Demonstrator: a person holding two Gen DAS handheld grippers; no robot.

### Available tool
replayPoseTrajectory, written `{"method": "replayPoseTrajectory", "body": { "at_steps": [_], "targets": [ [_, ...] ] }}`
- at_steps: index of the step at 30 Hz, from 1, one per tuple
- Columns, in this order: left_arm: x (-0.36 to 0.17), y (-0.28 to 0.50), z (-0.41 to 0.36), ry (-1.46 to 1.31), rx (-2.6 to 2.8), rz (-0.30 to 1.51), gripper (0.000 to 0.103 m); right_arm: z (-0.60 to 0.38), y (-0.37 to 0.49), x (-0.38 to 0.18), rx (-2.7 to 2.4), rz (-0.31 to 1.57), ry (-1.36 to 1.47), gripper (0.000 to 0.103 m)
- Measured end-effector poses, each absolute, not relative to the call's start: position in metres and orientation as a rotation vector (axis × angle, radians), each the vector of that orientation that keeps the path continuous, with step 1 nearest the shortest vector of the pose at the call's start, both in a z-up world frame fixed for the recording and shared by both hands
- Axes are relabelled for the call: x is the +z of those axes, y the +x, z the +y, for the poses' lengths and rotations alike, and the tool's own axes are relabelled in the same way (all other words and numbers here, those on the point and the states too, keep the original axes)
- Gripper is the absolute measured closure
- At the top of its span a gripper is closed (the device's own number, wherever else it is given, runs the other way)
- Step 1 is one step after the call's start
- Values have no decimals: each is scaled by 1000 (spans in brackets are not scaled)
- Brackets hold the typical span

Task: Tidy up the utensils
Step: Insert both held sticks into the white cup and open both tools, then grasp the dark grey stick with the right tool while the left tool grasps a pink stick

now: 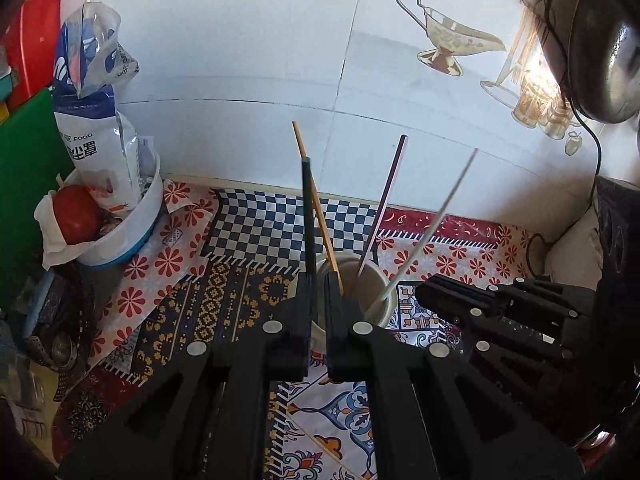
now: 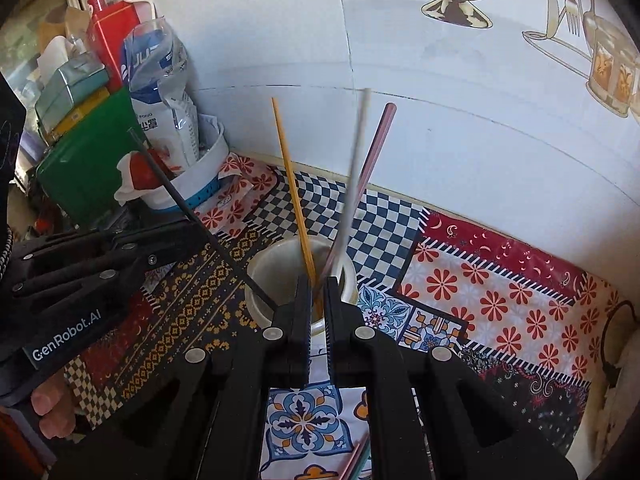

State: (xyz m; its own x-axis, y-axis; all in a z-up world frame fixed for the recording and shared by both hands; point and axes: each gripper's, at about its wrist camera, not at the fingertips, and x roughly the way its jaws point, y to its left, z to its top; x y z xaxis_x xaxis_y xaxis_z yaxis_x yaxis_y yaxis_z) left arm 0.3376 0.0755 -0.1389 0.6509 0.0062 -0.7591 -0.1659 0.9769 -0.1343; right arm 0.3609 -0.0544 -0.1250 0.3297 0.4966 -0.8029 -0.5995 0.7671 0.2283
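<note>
Left hand-held gripper [image 1: 318, 280]: jaws narrow, clamped on a dark chopstick [image 1: 308, 208], held steep with its lower end aimed at the cup [image 2: 264, 268], judged ready for dropping in.

Right hand-held gripper [image 2: 319, 284]: jaws narrow, poised over the cup's near rim; whether it grips the white chopstick [image 2: 354, 184] cannot be told.

Cup: upright on the patterned table [image 2: 500, 292], holding yellow chopstick [image 2: 292, 184], pink chopstick [image 2: 376, 148] and white chopstick, all leaning on the rim.

Further chopsticks [image 2: 356, 460]: lying on the table, near edge, still loose.

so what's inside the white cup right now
Standing in the white cup: a yellow chopstick, a pink one and a white one. The cup's bottom and their lower ends are hidden by the right tongs.
</note>
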Motion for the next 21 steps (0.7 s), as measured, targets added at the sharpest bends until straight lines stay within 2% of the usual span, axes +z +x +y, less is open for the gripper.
{"method": "replayPoseTrajectory", "body": {
  "at_steps": [4,6,13,17,21],
  "targets": [
    [-132,332,75,-204,106,842,99,-57,354,-119,717,995,-145,96],
    [-128,328,75,-199,114,834,94,-59,349,-115,715,980,-159,93],
    [-125,311,69,-190,123,824,69,-75,331,-101,663,913,-205,67],
    [-128,302,63,-200,111,837,61,-89,322,-98,622,899,-216,66],
    [-140,297,55,-206,89,877,59,-109,315,-98,584,910,-199,64]
  ]
}}
